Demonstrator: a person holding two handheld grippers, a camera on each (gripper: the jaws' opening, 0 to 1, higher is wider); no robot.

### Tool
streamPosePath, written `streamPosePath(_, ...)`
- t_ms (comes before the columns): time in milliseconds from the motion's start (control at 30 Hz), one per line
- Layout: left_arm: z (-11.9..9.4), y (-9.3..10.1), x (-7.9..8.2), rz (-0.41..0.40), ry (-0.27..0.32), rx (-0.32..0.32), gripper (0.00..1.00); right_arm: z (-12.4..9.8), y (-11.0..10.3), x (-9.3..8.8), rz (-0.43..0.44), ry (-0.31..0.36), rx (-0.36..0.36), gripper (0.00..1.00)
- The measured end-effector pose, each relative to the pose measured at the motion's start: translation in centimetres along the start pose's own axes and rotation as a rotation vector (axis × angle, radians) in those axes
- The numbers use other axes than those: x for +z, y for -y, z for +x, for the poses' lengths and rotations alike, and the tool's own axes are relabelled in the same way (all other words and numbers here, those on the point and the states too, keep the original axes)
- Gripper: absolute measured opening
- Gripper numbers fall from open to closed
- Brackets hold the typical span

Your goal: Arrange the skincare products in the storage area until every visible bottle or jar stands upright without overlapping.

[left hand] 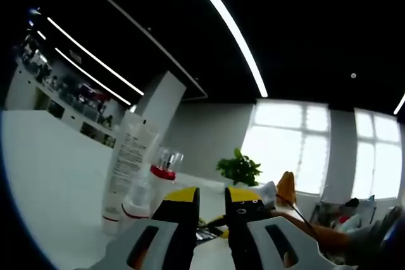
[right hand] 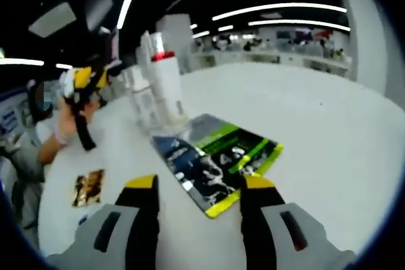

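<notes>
Right claw [right hand: 197, 202] is hanging released, jaws spread wide and empty above the bench [right hand: 329, 131], lining up on the dark and green packet [right hand: 218, 162] lying flat just beyond its tips, likely the next thing to deal with. Past the packet, the white bottles [right hand: 166, 90] are standing upright in a tight cluster, one red-capped. Left claw [left hand: 212, 203] is sitting open too, gripping nothing, aimed past the tall white tube [left hand: 126, 169] and small red-collared bottle [left hand: 161, 178] standing beside it, both upright, touching or nearly so; I cannot tell which.
</notes>
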State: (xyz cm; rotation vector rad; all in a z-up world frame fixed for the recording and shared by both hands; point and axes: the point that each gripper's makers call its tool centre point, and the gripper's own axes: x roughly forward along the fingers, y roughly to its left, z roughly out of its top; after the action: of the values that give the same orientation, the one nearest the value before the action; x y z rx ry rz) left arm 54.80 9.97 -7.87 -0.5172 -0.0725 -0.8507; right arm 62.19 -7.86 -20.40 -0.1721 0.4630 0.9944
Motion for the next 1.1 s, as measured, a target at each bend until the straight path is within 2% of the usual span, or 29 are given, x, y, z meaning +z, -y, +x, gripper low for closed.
streamPosePath(100,0.0,0.0,0.0,0.004,-0.001,0.001,0.16,-0.1,0.4,-0.2,-0.028,-0.001,-0.018,0.42)
streamPosePath(267,0.0,0.0,0.1,0.001,0.001,-0.001,0.16,-0.2,1.0,-0.1,-0.023,-0.002,-0.019,0.44)
streamPosePath(367,0.1,0.0,0.1,0.001,0.000,-0.001,0.16,-0.3,0.6,0.4,-0.014,-0.002,-0.018,0.45)
streamPosePath(400,0.1,0.0,0.1,0.002,0.000,-0.001,0.16,-0.1,0.4,2.0,0.020,0.071,-0.025,0.45)
streamPosePath(500,0.1,-0.1,0.0,0.009,-0.003,0.005,0.16,0.1,-0.2,5.4,0.058,0.233,-0.062,0.45)
streamPosePath(533,0.1,-0.1,0.1,0.012,-0.003,0.007,0.16,0.2,-0.1,5.9,0.062,0.257,-0.078,0.42)
streamPosePath(600,0.1,-0.2,0.1,0.011,0.001,0.007,0.16,1.2,0.4,6.4,0.032,0.272,-0.165,0.40)
streamPosePath(667,0.0,-0.1,0.1,0.008,0.001,0.007,0.16,2.3,0.8,6.0,0.005,0.238,-0.211,0.48)
streamPosePath(700,0.0,-0.2,0.1,0.008,0.000,0.007,0.16,3.2,0.7,5.4,-0.012,0.207,-0.218,0.56)
streamPosePath(767,0.0,-0.1,0.2,0.002,0.002,0.002,0.16,5.0,-0.1,3.8,-0.059,0.112,-0.187,0.79)
streamPosePath(833,0.0,0.0,0.2,-0.005,0.005,-0.003,0.16,6.2,-0.9,2.3,-0.060,0.049,-0.170,0.93)
streamPosePath(867,0.0,0.0,0.3,-0.006,0.006,-0.005,0.16,6.7,-1.0,1.7,-0.077,0.016,-0.184,0.96)
streamPosePath(900,0.0,0.1,0.3,-0.005,0.007,-0.005,0.16,6.6,-0.9,2.7,-0.065,0.091,-0.190,0.99)
streamPosePath(967,0.0,0.1,0.4,-0.003,0.008,-0.006,0.16,6.4,-1.3,2.2,-0.062,0.043,-0.167,0.97)
streamPosePath(1000,0.0,0.1,0.4,-0.004,0.010,-0.007,0.16,6.2,-1.5,2.3,-0.054,0.052,-0.158,0.97)
streamPosePath(1067,0.0,0.1,0.5,-0.006,0.012,-0.008,0.16,6.0,-3.7,3.5,-0.012,0.134,-0.139,0.99)
streamPosePath(1100,0.0,0.1,0.5,-0.007,0.013,-0.009,0.16,5.9,-3.7,3.9,0.007,0.151,-0.152,1.00)
